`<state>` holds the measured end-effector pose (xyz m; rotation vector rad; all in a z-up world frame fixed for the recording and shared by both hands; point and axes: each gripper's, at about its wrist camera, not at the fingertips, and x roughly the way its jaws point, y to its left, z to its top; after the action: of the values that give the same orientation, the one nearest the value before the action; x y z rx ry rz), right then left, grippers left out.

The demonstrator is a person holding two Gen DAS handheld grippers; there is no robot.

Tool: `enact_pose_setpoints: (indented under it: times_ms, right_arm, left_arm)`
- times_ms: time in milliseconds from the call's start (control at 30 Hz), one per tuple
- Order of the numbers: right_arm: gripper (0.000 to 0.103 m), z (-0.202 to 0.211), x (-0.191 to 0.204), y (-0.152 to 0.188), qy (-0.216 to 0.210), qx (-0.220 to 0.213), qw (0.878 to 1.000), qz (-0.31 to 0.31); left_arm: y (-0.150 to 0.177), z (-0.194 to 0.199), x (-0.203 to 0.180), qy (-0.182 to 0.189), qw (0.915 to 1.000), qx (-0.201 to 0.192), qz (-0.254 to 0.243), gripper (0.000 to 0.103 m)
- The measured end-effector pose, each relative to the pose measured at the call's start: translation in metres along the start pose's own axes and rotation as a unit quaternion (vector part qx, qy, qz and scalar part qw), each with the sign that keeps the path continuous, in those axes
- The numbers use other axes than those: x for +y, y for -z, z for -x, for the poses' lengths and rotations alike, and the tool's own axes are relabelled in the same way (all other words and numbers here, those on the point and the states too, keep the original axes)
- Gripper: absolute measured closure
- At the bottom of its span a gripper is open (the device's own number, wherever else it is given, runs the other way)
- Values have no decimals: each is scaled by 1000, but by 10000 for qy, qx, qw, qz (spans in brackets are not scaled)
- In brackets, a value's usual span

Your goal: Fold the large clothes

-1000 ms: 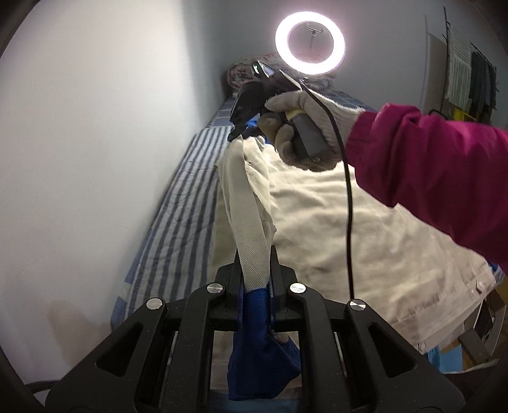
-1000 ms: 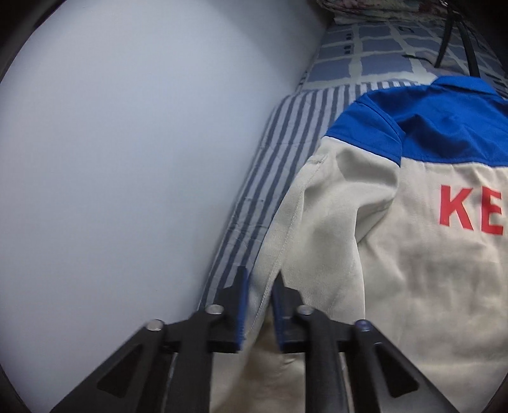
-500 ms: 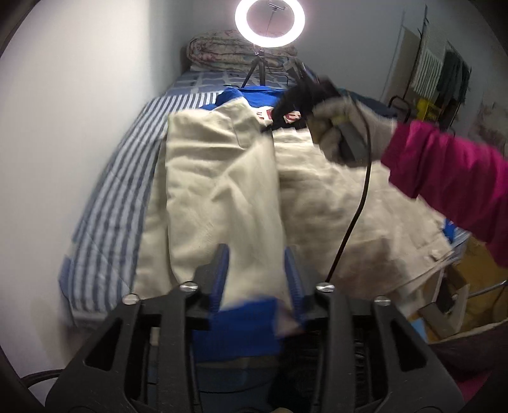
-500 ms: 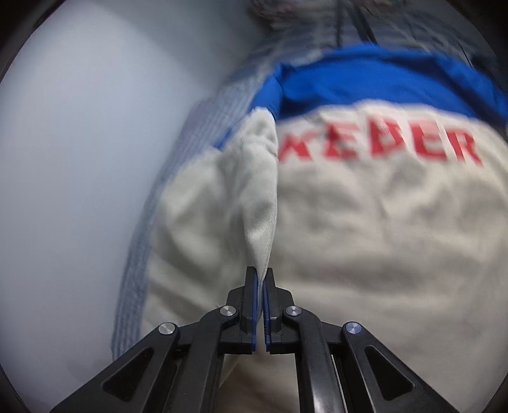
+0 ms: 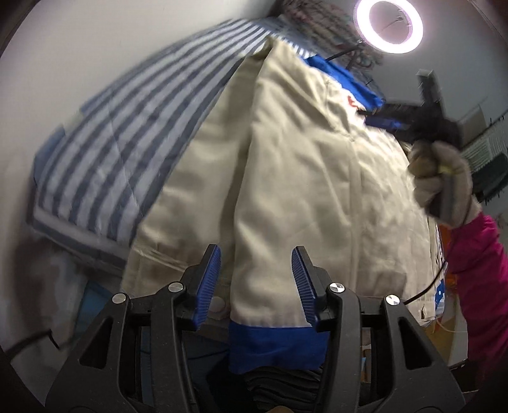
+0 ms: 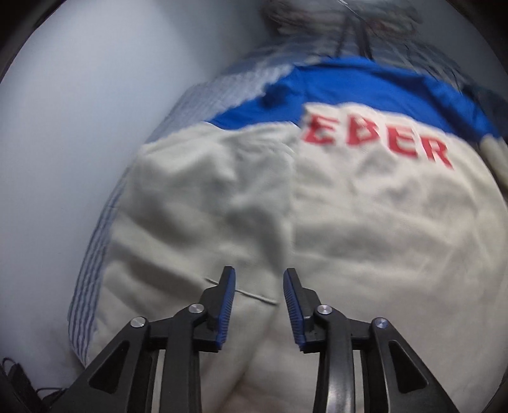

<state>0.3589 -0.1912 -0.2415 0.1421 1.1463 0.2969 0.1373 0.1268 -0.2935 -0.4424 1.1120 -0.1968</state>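
Left tongs (image 5: 256,282) are spread wide, the blue-cuffed sleeve (image 5: 285,203) lying loose between them across the cream jacket (image 6: 365,222) on the striped bed (image 5: 104,152), probably to narrow it. Right tongs (image 6: 258,305) gape empty just above the jacket's back

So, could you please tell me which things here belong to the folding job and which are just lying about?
Job: jacket, folded-over sleeve, left gripper, right gripper, both open.

Lying about: striped bedding, ring light, bundled quilt, hanging clothes.
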Motion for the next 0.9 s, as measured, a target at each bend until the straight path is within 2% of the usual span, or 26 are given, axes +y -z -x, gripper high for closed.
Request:
enact_pose_setpoints:
  times_ms: [100, 233, 267, 333, 433, 500, 633, 700, 800, 833, 900]
  right_arm:
    - [67, 16, 39, -10, -12, -140, 9984, 553]
    - [64, 16, 79, -32, -1, -264, 9944, 1026]
    - [62, 13, 89, -40, 32, -297, 9937, 1083]
    - [49, 2, 111, -52, 130, -355, 9921, 1193]
    - [48, -22, 137, -75, 318, -400, 9893, 1366]
    - [48, -42, 147, -93, 410, -322, 9883, 1432]
    - [48, -73, 166, -112, 673, -74, 9832, 1694]
    - [48, -90, 175, -118, 894, 133, 9748, 2041]
    - [48, -103, 178, -117, 911, 441, 9641, 2455]
    - [50, -108, 178, -115, 972, 598, 9575, 2649]
    - [50, -113, 177, -107, 1350, 806, 9373, 3109]
  left_arm:
    - [8, -7, 0, 38, 10000, 80, 28, 55]
    - [13, -6, 1, 164, 9998, -46, 93, 59]
    - [14, -5, 3, 224, 9997, -67, 115, 66]
    - [17, -6, 1, 262, 9996, -66, 55, 71]
    - [18, -11, -6, 208, 9996, -92, -178, 75]
    - [17, -12, -8, 135, 9995, -82, -276, 96]
    - [15, -11, -2, 228, 9995, -90, -180, 101]
    - [14, -7, -2, 290, 9993, -148, -172, 102]
    - [16, -2, -3, 309, 9990, -220, -242, 103]
    - [16, 0, -2, 306, 9989, -234, -250, 103]
    - [16, 1, 0, 333, 9989, -236, -216, 103]
